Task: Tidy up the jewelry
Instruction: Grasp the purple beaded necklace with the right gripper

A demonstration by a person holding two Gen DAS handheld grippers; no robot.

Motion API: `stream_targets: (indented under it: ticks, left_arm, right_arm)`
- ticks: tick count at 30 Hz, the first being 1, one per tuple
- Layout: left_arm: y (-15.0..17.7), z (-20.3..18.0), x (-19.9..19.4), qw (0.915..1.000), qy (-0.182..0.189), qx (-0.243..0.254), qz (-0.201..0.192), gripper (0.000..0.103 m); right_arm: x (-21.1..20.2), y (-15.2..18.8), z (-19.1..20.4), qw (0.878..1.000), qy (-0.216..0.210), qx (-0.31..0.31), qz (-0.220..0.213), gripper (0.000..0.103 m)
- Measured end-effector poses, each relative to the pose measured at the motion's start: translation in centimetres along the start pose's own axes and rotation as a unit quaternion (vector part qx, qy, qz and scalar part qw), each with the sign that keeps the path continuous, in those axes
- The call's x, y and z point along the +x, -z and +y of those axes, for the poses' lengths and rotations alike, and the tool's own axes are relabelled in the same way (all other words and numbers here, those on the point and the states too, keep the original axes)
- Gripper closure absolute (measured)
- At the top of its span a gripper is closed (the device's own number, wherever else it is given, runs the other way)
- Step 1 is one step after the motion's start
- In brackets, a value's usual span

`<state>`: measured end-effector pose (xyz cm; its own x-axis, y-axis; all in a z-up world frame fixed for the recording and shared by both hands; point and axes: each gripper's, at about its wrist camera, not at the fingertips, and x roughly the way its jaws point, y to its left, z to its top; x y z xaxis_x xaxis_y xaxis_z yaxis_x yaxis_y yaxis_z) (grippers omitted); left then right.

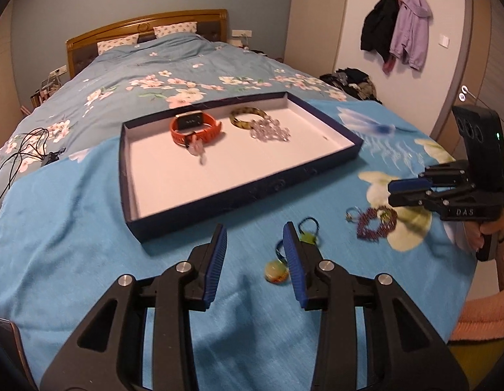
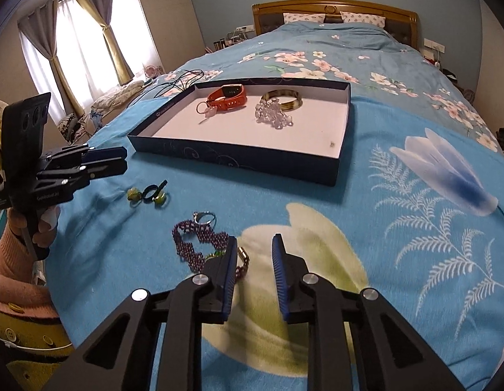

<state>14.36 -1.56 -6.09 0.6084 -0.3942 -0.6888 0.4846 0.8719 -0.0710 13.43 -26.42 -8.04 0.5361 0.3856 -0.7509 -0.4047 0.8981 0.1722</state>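
Observation:
A dark blue box lid lies on the bed. It holds an orange watch, a pink charm, a tortoiseshell bangle and a clear bead bracelet. My left gripper is open above the blanket, just left of the green-stone pendants on dark cords. My right gripper is open and empty, just right of a purple bead bracelet and a silver ring.
A blue flowered blanket covers the bed's near end, with the wooden headboard far back. Black cables lie on the left of the bed. Coats hang on the wall. A phone edge shows at the lower left.

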Motion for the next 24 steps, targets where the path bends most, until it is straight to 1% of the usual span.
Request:
stream_targets:
  ticks: [6, 10, 12, 13, 15, 16, 19, 21, 24]
  left_arm:
    - [0.2, -0.5, 0.5, 0.9999, 0.012, -0.001, 0.005, 0.066]
    - [0.3, -0.6, 1.0, 0.9998, 0.017, -0.005, 0.011, 0.066]
    - [0.4, -0.7, 1.2, 0.9997, 0.019, -0.005, 0.014, 0.066]
    - [0.4, -0.6, 1.3, 0.9997, 0.019, -0.005, 0.015, 0.066]
    - [0.4, -0.6, 1.4, 0.9996, 0.020, -0.005, 0.017, 0.066]
    - [0.4, -0.6, 1.4, 0.9996, 0.021, -0.005, 0.017, 0.066]
    - [0.5, -0.7, 1.4, 0.9996, 0.022, -0.003, 0.019, 0.066]
    - [0.5, -0.7, 1.4, 0.9996, 0.022, -0.003, 0.019, 0.066]
    - [0.5, -0.6, 1.5, 0.9995, 0.023, -0.003, 0.020, 0.066]
  right_arm:
    - [0.6, 0.5, 0.6, 1.000, 0.011, -0.015, 0.015, 0.085]
    - [0.9, 0.8, 1.5, 0.998, 0.037, -0.044, 0.018, 0.086]
    - [0.9, 0.8, 1.8, 0.998, 0.038, -0.053, 0.019, 0.097]
    - [0.9, 0.9, 2.0, 0.998, 0.034, -0.056, 0.020, 0.100]
    - [0.8, 1.0, 2.3, 0.997, 0.040, -0.062, 0.019, 0.100]
    - [0.7, 0.9, 2.2, 0.997, 0.036, -0.059, 0.019, 0.100]
    - [0.1, 0.7, 2.1, 0.998, 0.029, -0.049, 0.006, 0.100]
    - [-0.6, 0.4, 2.1, 0.999, 0.016, -0.042, -0.009, 0.100]
    - [-1.6, -0.1, 2.4, 0.999, 0.014, -0.043, -0.026, 0.100]
